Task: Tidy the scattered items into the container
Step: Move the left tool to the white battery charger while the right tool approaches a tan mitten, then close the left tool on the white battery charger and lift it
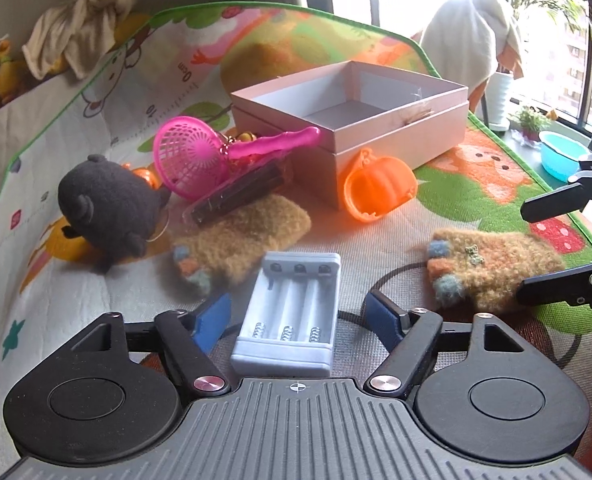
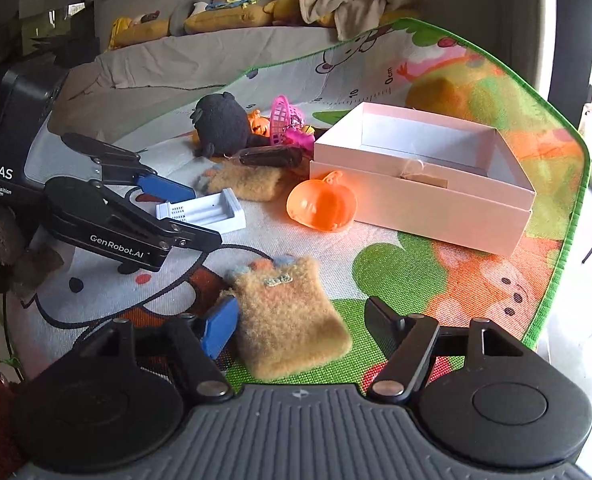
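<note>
- Play mat (image 1: 376, 236): colourful cartoon print with a green edge; everything below lies on it.
- Black plush toy (image 1: 111, 208): far left of the left wrist view, lying on the mat, just beside the pink basket.
- Pink plastic basket (image 1: 189, 156): tipped on its side, its handle reaching toward the box; small orange trinkets behind it are too cluttered to identify.
- Dark clear-cased item (image 1: 239, 196): resting on the back edge of the left knitted pouch (image 1: 239, 236); contents unclear, possibly a pen case.
- Left tool (image 1: 296, 316): jaws wide apart, blue pads on either side of the grey battery holder (image 1: 291, 312), not touching it. Holder lies flat, open side up, springs toward the camera.
- Pink box (image 1: 400, 128): the container, open-topped, centre rear of the mat. Its inside shows bare floor in both views.
- Orange pumpkin bucket (image 1: 380, 188): on its side, touching the front wall of the box.
- Right knitted pouch (image 2: 287, 320): flat on the mat, right of the battery holder, well apart from the box.
- Right tool (image 2: 296, 326): jaws spread wide, straddling the right knitted pouch; left pad just beside the pouch edge, nothing gripped.
</note>
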